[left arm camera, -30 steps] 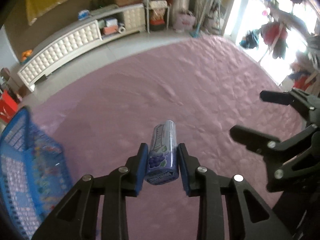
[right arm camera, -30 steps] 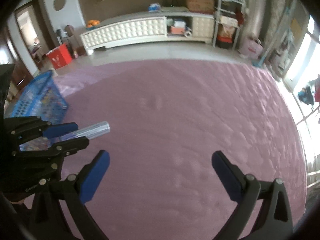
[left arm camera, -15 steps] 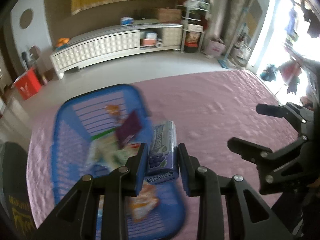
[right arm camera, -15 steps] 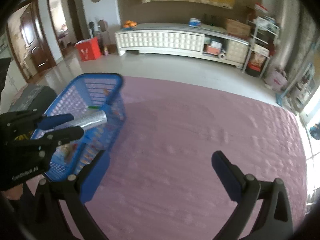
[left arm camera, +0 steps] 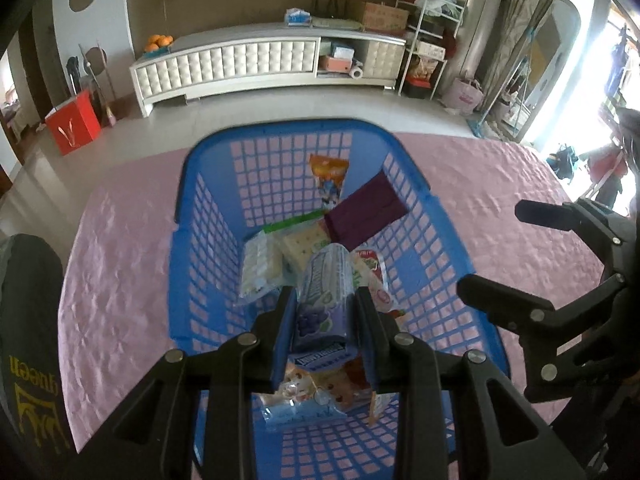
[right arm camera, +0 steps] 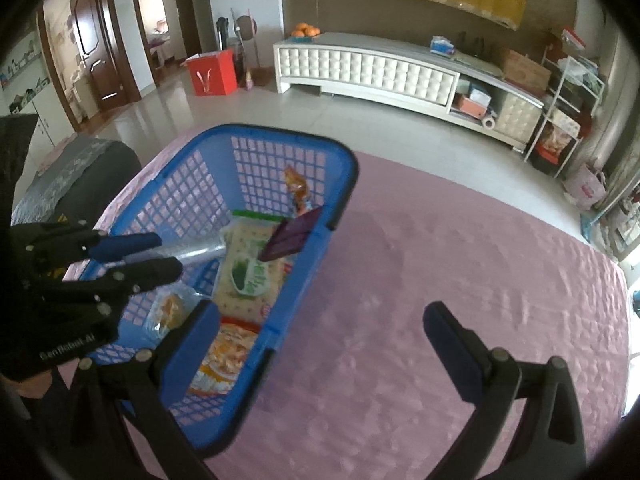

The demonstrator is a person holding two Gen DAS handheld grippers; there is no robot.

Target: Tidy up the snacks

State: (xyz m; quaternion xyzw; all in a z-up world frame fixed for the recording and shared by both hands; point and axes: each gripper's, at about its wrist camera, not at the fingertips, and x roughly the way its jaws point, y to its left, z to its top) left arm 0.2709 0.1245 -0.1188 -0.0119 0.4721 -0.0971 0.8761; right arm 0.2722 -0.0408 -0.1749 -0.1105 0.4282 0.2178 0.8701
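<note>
Left gripper [left arm camera: 325,322] pinches a grape candy roll [left arm camera: 323,300] between its blue pads; a second ago this sat over bare pink bedspread [left arm camera: 500,184], now it hangs above the blue basket [left arm camera: 280,128] of snack packets [left arm camera: 262,268]; release looks next. Right gripper [right arm camera: 320,326] spread wide, empty, straddling the basket's near wall.

White tufted cabinet [left arm camera: 256,62] along far wall; oranges [left arm camera: 159,42] on top; red box [left arm camera: 74,122] on floor.
</note>
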